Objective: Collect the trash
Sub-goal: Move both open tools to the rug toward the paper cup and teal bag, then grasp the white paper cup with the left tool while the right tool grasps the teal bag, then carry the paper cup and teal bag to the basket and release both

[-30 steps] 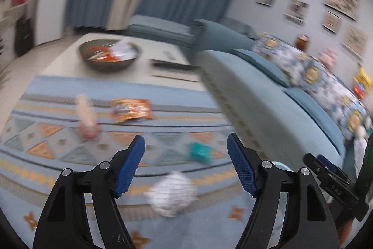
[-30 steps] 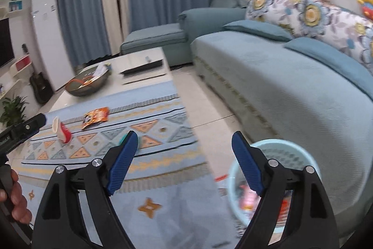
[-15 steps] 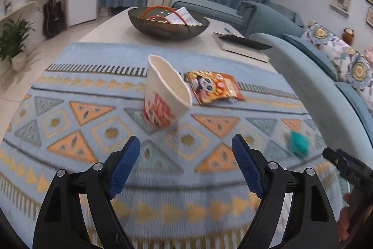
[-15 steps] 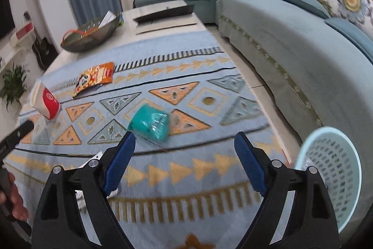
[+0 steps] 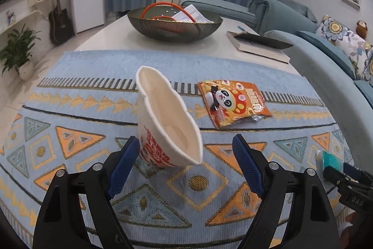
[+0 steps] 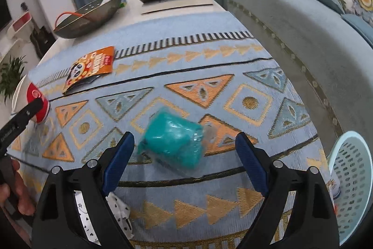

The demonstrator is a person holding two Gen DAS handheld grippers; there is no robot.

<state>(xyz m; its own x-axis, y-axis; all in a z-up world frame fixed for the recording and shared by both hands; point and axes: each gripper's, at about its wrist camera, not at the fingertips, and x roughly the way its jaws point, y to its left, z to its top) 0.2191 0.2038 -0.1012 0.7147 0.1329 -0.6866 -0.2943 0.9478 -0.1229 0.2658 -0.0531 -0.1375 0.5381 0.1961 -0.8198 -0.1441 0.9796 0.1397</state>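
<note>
A squashed white paper cup (image 5: 166, 123) with red print stands on the patterned blue cloth (image 5: 70, 76), just ahead of and between the fingers of my open left gripper (image 5: 186, 155). An orange panda snack wrapper (image 5: 233, 104) lies flat to its right. A crumpled teal wrapper (image 6: 174, 141) lies between the fingers of my open right gripper (image 6: 184, 151); it also shows in the left wrist view (image 5: 328, 160). The cup (image 6: 35, 102) and snack wrapper (image 6: 91, 67) show at the left of the right wrist view. A pale blue basket (image 6: 354, 179) stands at the lower right.
A dark metal bowl (image 5: 174, 25) with papers and an orange loop sits at the table's far end, with a book (image 5: 258, 43) beside it. A teal sofa (image 6: 303, 22) runs along the right. A white patterned wrapper (image 6: 116, 209) lies under my right gripper.
Both grippers have moved down and forward over the cloth. The cup now sits close between my left fingers and the teal wrapper between my right fingers. Both stay open.
</note>
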